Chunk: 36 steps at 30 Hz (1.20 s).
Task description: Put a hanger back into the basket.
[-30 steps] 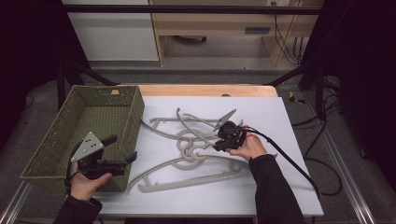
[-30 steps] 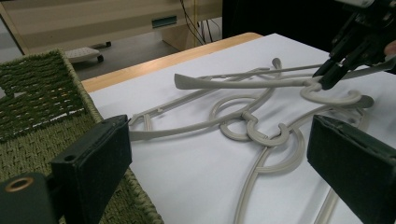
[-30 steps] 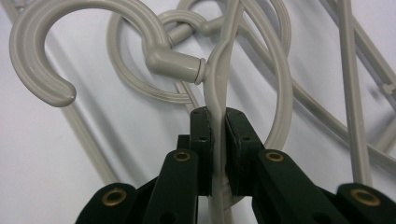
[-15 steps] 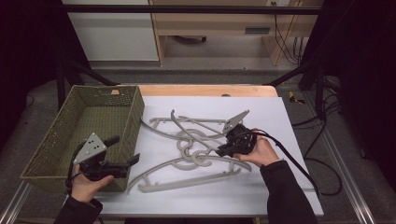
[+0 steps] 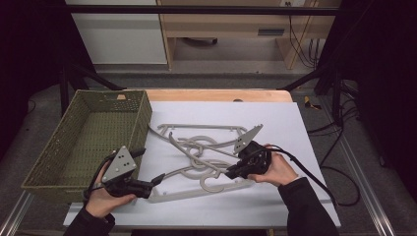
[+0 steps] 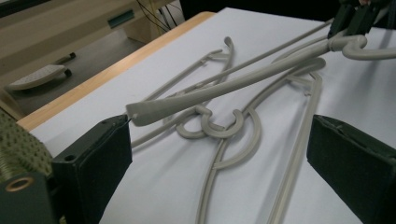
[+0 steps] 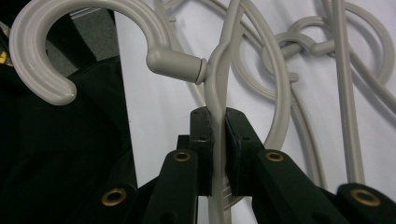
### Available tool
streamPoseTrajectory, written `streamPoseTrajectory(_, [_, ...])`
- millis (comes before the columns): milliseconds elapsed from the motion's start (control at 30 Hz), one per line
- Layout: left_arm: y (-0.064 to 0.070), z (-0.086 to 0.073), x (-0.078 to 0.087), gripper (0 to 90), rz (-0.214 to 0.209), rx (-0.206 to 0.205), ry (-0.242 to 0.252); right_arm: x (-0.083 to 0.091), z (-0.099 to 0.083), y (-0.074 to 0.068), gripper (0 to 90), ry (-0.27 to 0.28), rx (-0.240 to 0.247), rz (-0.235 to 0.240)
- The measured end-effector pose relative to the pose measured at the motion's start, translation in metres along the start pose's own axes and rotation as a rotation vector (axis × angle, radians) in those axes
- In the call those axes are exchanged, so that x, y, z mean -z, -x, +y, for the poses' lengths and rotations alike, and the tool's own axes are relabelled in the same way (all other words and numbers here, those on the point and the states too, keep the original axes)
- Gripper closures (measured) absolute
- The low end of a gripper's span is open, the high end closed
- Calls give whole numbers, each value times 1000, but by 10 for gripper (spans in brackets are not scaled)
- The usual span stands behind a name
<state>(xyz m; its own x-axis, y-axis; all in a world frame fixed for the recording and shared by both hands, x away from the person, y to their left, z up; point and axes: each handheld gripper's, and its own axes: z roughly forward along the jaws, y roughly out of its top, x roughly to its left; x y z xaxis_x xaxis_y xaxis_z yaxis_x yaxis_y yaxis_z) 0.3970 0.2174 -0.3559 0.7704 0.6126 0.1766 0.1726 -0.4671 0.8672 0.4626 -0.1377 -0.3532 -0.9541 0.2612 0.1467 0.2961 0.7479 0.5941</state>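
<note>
The right tongs (image 7: pixel 215 135) were clamped on the neck of one grey hanger (image 7: pixel 212 70), just below its hook, lifting it off the tangle of hangers (image 5: pixel 196 147) on the white desk (image 5: pixel 295 123). The left tongs (image 6: pixel 219 163) gaped wide, holding nothing, beside the hanger's free arm tip. The green basket (image 5: pixel 59 142) sat empty, so by my reckoning every hanger remained to be moved

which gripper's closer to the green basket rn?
Left. The left gripper sits open by the green basket's near corner. The right gripper is across the white mat, shut on a grey hanger, well clear of the basket.
</note>
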Motion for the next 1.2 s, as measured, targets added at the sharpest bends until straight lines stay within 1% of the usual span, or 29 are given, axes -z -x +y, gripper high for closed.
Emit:
streamPoseTrajectory(67, [4,2,-4,63,-12,-23,-17,0,0,-2,828,-1,2,11])
streamPoseTrajectory(100, [4,2,-4,64,-12,-23,-17,0,0,-2,828,-3,16,25])
streamPoseTrajectory(167, [10,6,-10,65,-29,-55,-37,-1,0,-4,828,3,9,25])
streamPoseTrajectory(200, [13,8,-14,67,-44,-84,-51,-1,1,-5,828,-4,20,36])
streamPoseTrajectory(233, [15,10,-16,68,-51,-107,-66,-1,1,-6,828,-4,16,43])
streamPoseTrajectory(300, [18,13,-21,72,-63,-127,-76,-2,0,-6,828,-7,28,52])
streamPoseTrajectory(333, [18,13,-21,76,-63,-127,-76,-2,0,-6,828,-7,28,52])
streamPoseTrajectory(367, [20,14,-24,76,-70,-142,-83,-2,0,-7,828,-7,25,55])
streamPoseTrajectory(400, [21,15,-26,81,-73,-156,-90,-3,0,-8,828,-4,32,65])
streamPoseTrajectory(433, [23,15,-29,86,-76,-170,-97,-3,0,-9,828,-12,31,71])
streamPoseTrajectory(500, [26,17,-34,89,-76,-209,-122,-4,0,-10,828,-9,28,72])
streamPoseTrajectory(533, [29,18,-38,106,-76,-242,-134,-4,0,-11,828,-14,31,81])
streamPoseTrajectory(567, [29,18,-38,111,-76,-242,-134,-4,0,-12,828,-16,30,84])
streamPoseTrajectory(600, [31,19,-40,111,-86,-260,-137,-4,0,-12,828,-16,30,84])
streamPoseTrajectory(667, [35,22,-44,134,-91,-280,-137,-4,0,-13,828,-8,43,98])
streamPoseTrajectory(700, [38,24,-47,140,-97,-302,-138,-4,0,-13,828,-6,41,105])
streamPoseTrajectory(733, [38,24,-47,145,-97,-302,-138,-4,0,-13,828,-8,43,102])
streamPoseTrajectory(900, [47,29,-57,173,-114,-366,-153,-5,0,-16,828,-9,38,115])
streamPoseTrajectory(967, [51,29,-61,190,-127,-400,-155,-6,0,-16,828,-7,44,127])
streamPoseTrajectory(1033, [55,29,-63,211,-124,-436,-155,-7,0,-16,828,-6,44,132])
streamPoseTrajectory(1067, [57,29,-65,242,-127,-454,-154,-7,0,-17,828,-7,40,140])
streamPoseTrajectory(1100, [58,29,-66,242,-130,-465,-156,-7,0,-17,828,-7,40,140])
streamPoseTrajectory(1133, [62,29,-68,272,-135,-503,-163,-7,0,-17,828,-10,43,146])
streamPoseTrajectory(1167, [62,29,-68,287,-135,-503,-163,-8,0,-17,828,-7,47,147])
streamPoseTrajectory(1200, [65,29,-70,302,-135,-527,-165,-8,0,-17,828,-10,47,152])
